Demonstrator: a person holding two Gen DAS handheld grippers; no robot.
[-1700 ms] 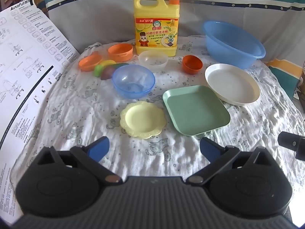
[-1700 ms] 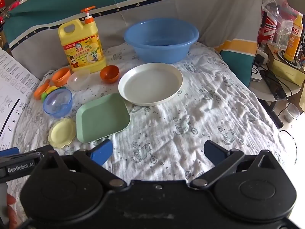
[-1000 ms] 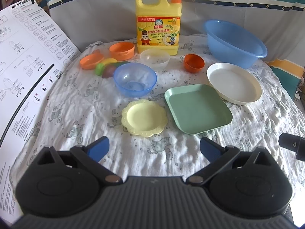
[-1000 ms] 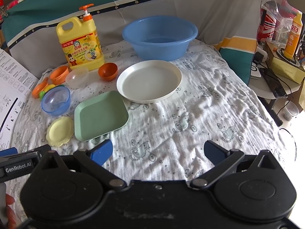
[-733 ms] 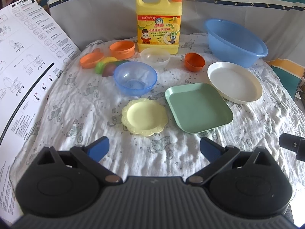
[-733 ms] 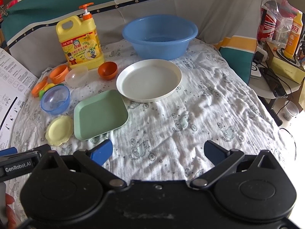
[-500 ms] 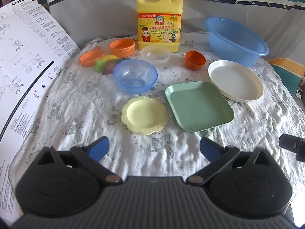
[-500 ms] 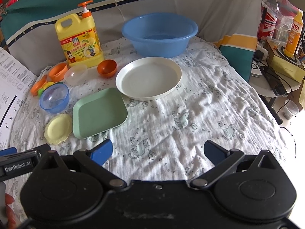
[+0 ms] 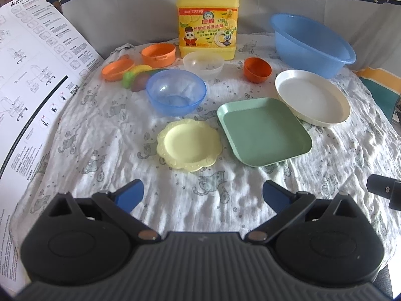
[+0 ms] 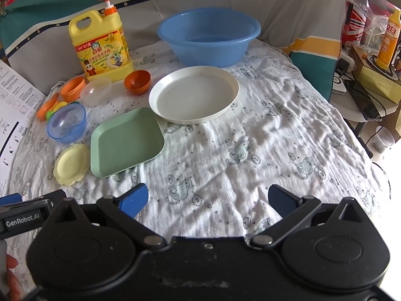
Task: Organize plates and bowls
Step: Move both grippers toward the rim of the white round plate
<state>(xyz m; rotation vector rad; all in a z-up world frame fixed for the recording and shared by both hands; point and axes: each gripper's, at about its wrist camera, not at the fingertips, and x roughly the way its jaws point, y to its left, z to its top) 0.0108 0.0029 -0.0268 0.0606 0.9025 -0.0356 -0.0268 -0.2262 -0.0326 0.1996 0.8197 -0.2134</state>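
White crinkled cloth (image 9: 105, 135) with small grey cat prints over the whole table, every dish resting on it.

Near the middle, toward the left: yellow scalloped plate (image 9: 189, 145), flat, just beside the green square plate (image 9: 263, 131). Past the green plate's far right corner: white round plate (image 9: 312, 97), rims very close, contact not clear. Behind the yellow plate: translucent blue bowl (image 9: 176, 92), upright. Further back: clear bowl (image 9: 203, 64) and small orange bowl (image 9: 257, 69), apart, both close to the yellow detergent jug (image 9: 207, 17) at the far edge. At the far right corner: big blue basin (image 9: 310, 44), tilted slightly in the left wrist view. At the far left: orange tub (image 9: 158, 54) and shallow orange dish (image 9: 117, 66), with a small cluster of green, yellow and purplish pieces (image 9: 137, 77) just behind the blue bowl's left rim; cannot tell what these are.

Along the left edge: printed instruction sheet (image 9: 32, 80), propped at a slant.

Left gripper (image 9: 202, 191) low over the near edge, blue-tipped fingers (image 9: 130, 192) spread wide, nothing between them, short of the yellow plate. Right gripper (image 10: 208, 199) likewise over the near edge further right, fingers (image 10: 134, 198) spread wide, gripping nothing, over bare cloth and well short of the white plate. Beyond the right edge: cluttered side table with an orange bottle (image 10: 387, 42).
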